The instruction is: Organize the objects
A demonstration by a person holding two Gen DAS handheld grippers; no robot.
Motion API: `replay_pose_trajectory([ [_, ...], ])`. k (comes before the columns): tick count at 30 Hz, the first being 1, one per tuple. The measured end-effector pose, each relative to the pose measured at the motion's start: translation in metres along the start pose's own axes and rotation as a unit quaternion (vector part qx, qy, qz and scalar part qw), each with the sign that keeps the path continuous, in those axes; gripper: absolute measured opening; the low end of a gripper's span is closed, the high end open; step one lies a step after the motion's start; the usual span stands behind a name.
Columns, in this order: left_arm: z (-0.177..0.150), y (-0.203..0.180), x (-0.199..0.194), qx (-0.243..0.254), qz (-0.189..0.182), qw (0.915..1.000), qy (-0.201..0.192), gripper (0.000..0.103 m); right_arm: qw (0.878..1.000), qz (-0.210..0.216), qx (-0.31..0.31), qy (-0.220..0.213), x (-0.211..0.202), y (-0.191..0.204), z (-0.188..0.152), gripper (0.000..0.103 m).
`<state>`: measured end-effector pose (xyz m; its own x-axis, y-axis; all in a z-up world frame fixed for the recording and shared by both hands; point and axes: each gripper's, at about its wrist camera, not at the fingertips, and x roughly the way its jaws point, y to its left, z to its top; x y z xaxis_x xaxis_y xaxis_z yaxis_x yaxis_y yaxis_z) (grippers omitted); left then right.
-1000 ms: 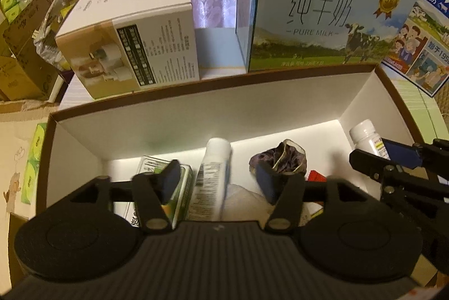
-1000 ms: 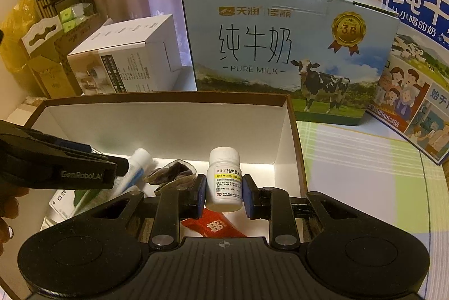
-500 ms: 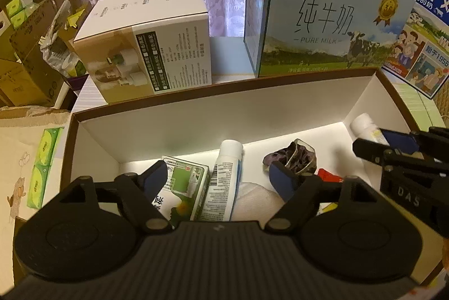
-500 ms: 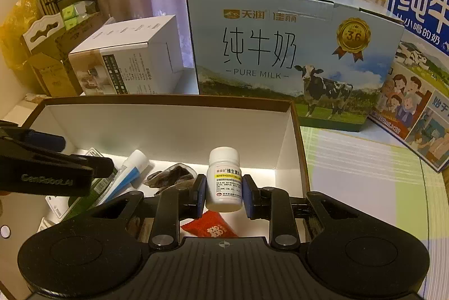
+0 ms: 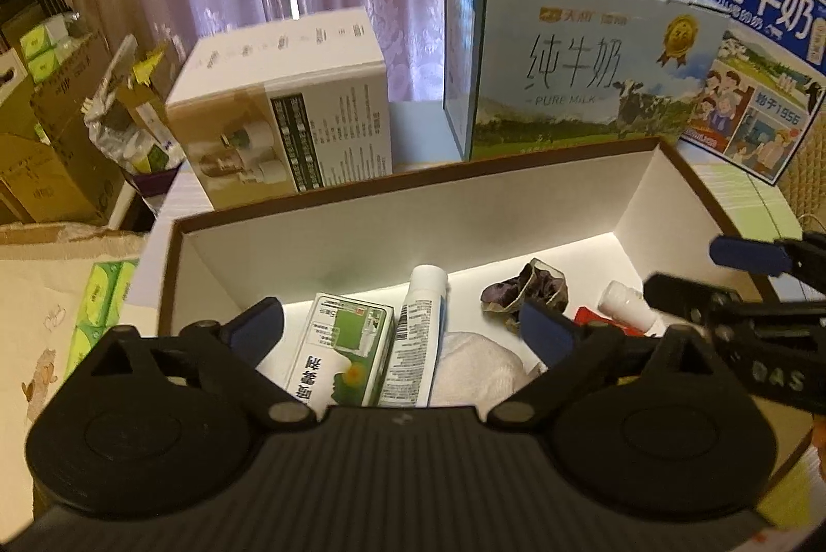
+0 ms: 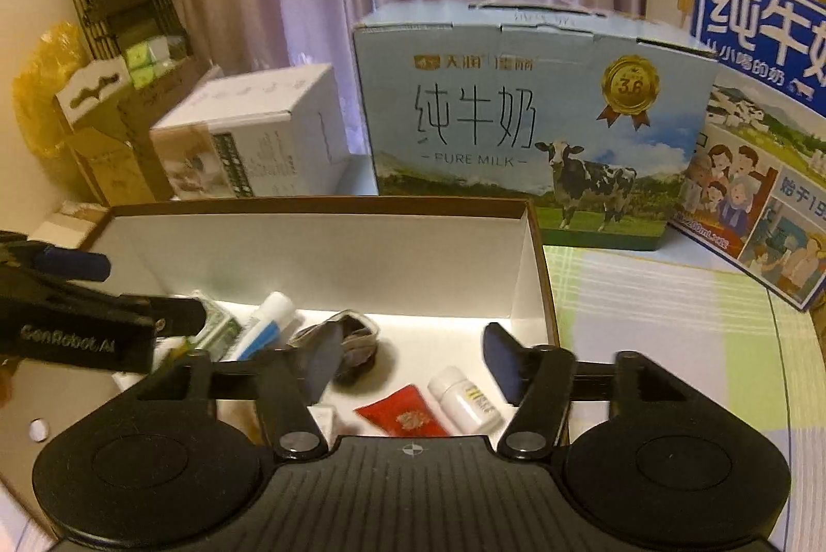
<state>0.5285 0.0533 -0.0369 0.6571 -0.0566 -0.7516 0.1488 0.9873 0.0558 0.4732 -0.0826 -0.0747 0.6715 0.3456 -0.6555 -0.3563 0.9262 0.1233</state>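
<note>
Right tool point(image 6: 408, 363) let go; pill bottle point(image 6: 464, 399) lay tipped in box point(image 6: 320, 206). Left tool point(image 5: 400, 335) also spread, empty. Should've lowered further before releasing.

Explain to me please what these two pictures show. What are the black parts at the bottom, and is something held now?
A person holds a black two-finger claw in each hand, and a camera on each looks forward along its fingers. One picture comes from the left claw, the other from the right claw. Both are open and hold nothing. Below them is an open box with white walls. In it lie a green carton, a white tube, a crumpled dark wrapper, a red packet and a small white bottle on its side. Behind stand a milk box and a white box.
</note>
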Motion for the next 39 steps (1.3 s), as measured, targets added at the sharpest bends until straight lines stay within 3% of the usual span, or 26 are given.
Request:
replay_pose_trajectory([
  [8,-0.011,0.003,-0.044,-0.011,0.003,0.9994,-0.032,0.102,0.999,0.017,0.033,-0.012,-0.044,0.000,-0.013,0.068],
  [18,-0.043,-0.004,-0.105,-0.015,0.009,0.9988,-0.046,0.102,0.999,0.016,0.028,-0.022,-0.096,0.011,-0.029,0.072],
  [39,-0.154,-0.045,-0.211,-0.064,0.052,0.9966,-0.002,0.102,0.997,0.069,0.024,0.028,-0.193,0.018,-0.103,0.072],
])
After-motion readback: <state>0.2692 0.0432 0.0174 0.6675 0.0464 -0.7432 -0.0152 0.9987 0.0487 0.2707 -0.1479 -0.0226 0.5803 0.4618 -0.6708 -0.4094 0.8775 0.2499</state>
